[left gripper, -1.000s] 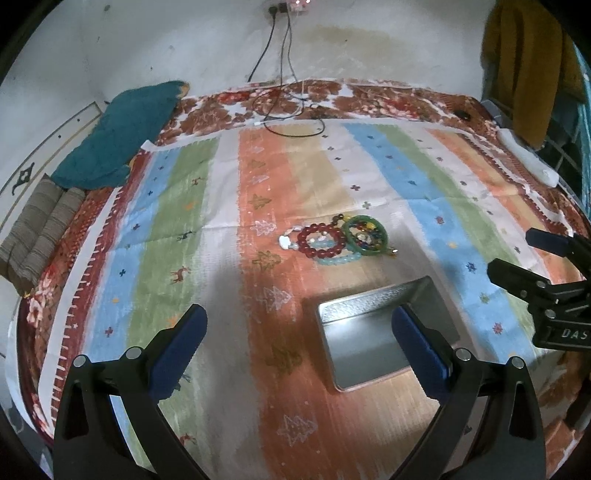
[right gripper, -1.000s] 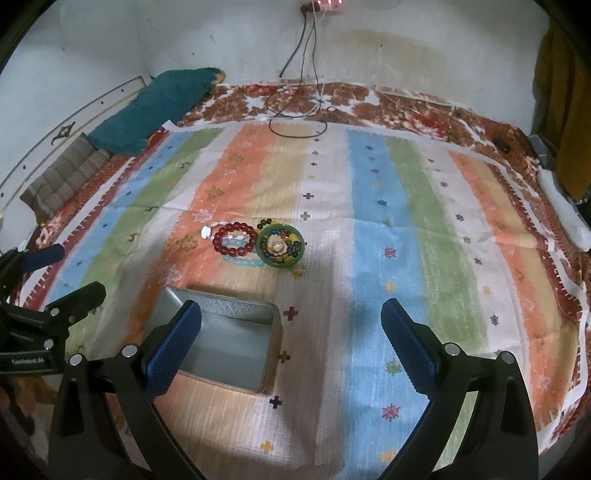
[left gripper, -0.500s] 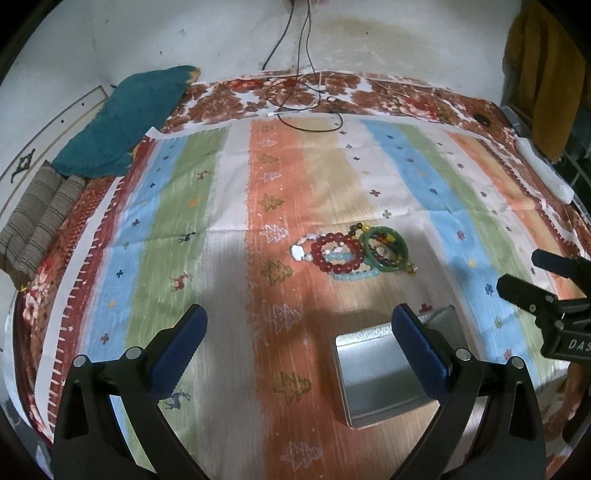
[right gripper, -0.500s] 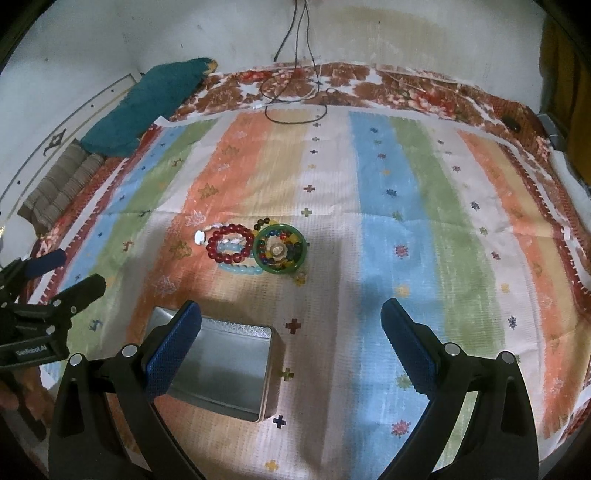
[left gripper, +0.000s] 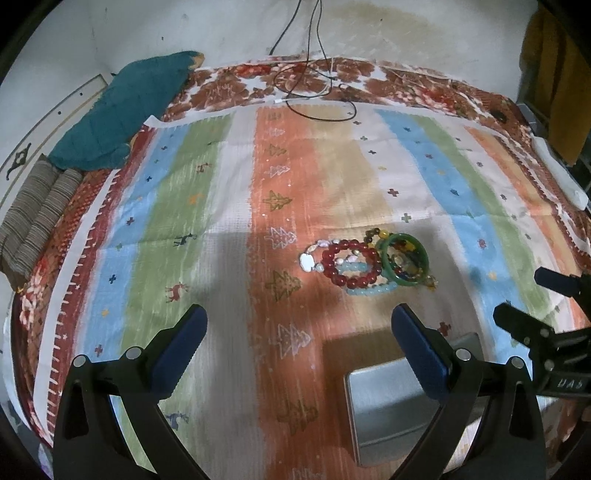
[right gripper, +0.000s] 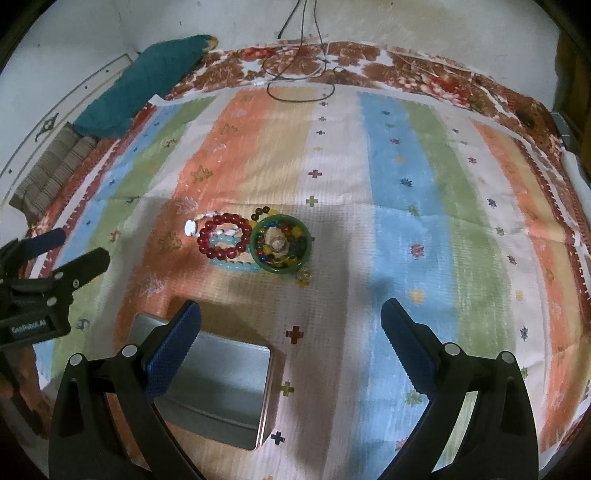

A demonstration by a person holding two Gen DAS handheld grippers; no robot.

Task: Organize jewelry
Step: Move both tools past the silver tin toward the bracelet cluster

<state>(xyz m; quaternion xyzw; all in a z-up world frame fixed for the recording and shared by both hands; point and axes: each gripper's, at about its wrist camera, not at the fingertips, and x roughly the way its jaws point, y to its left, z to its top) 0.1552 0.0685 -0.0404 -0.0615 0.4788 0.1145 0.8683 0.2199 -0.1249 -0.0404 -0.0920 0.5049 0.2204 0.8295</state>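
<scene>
Both the left gripper (left gripper: 298, 343) and right gripper (right gripper: 291, 336) are hovering wide apart, gripping nothing. The bracelets (right gripper: 255, 242) are lying clustered on the striped cloth (right gripper: 406, 206), just beyond the open tin (right gripper: 221, 391), likely positioned for short transfers.

Place: a bedroom in a home
Signs: bed with striped sheet (left gripper: 229, 206), teal blanket (left gripper: 125, 107), folded striped pillow (left gripper: 33, 221), stained plaster wall (left gripper: 388, 33), hanging cables (left gripper: 314, 22)
</scene>
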